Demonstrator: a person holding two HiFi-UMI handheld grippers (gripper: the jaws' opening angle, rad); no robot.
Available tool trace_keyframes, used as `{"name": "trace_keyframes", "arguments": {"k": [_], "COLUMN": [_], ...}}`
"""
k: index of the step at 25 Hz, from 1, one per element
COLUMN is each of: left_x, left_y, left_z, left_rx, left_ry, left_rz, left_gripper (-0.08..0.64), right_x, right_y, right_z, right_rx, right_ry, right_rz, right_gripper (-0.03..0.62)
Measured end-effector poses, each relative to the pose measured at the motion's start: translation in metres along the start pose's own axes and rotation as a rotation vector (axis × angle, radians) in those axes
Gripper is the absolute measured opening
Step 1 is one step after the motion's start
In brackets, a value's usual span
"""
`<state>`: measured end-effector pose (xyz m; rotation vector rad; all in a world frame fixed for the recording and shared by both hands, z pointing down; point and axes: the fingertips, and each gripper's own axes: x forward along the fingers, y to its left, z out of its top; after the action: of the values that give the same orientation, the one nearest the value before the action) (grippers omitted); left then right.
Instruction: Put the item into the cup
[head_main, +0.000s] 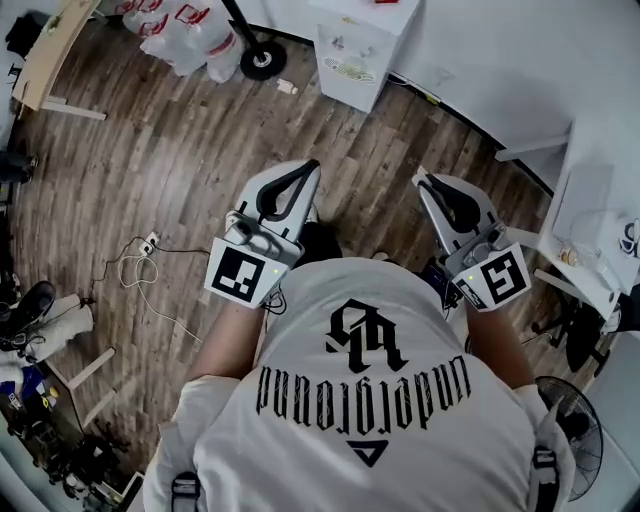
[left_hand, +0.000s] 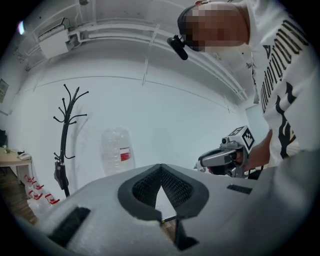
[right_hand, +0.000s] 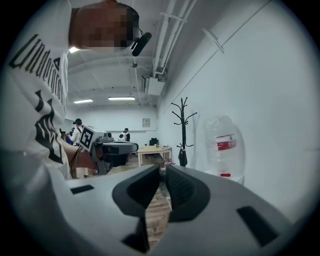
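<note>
No cup and no item to put in it shows in any view. In the head view my left gripper (head_main: 303, 172) and my right gripper (head_main: 424, 182) are held side by side in front of the person's chest, above a wooden floor (head_main: 150, 150). The left gripper view has the left gripper (left_hand: 160, 168) with its tips meeting and nothing between them; the right gripper's marker cube (left_hand: 243, 138) shows beyond. In the right gripper view my right gripper (right_hand: 162, 171) has its tips almost touching, a thin slit between the pads, nothing held.
A white cabinet (head_main: 360, 45) and several water jugs (head_main: 190, 35) stand at the far wall. A coat rack (left_hand: 65, 135) and a large water bottle (left_hand: 116, 150) stand there too. A cable (head_main: 140, 262) lies on the floor at left. A white table (head_main: 600, 220) is at right.
</note>
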<state>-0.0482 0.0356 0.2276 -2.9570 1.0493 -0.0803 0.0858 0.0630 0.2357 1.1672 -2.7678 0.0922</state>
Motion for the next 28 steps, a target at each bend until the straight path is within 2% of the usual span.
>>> {"name": "trace_keyframes", "arguments": {"k": [9,19,22,26,28], "left_x": [-0.006,0.013,0.032,0.066,0.085], "left_y": [0.114,0.179,0.192,0.206,0.212], "left_z": [-0.022,-0.05,-0.058,-0.075,-0.085], "left_rx": [-0.035,-0.1,-0.078,0.006,0.021], "left_ry": [0.036,0.07,0.089,0.127,0.137], "left_rz": [-0.097,-0.161,-0.155,-0.126,-0.111], "left_gripper": [0.003,0.003,0.003,0.003,0.005], "right_x": [0.115,0.189,0.201,0.214,0.222], "right_y": [-0.003,-0.027,-0.045,-0.08,-0.099], "right_z": [0.011,0.0,-0.009,-0.032,-0.046], "right_rx": [0.047,0.054,0.063,0.07,0.065], "right_ry": [0.022,0.042,0.046,0.057,0.072], "right_rz": [-0.12,-0.198,-0.208,-0.229,-0.238], "right_gripper": [0.048,0.048,0.048,0.048,0.049]}}
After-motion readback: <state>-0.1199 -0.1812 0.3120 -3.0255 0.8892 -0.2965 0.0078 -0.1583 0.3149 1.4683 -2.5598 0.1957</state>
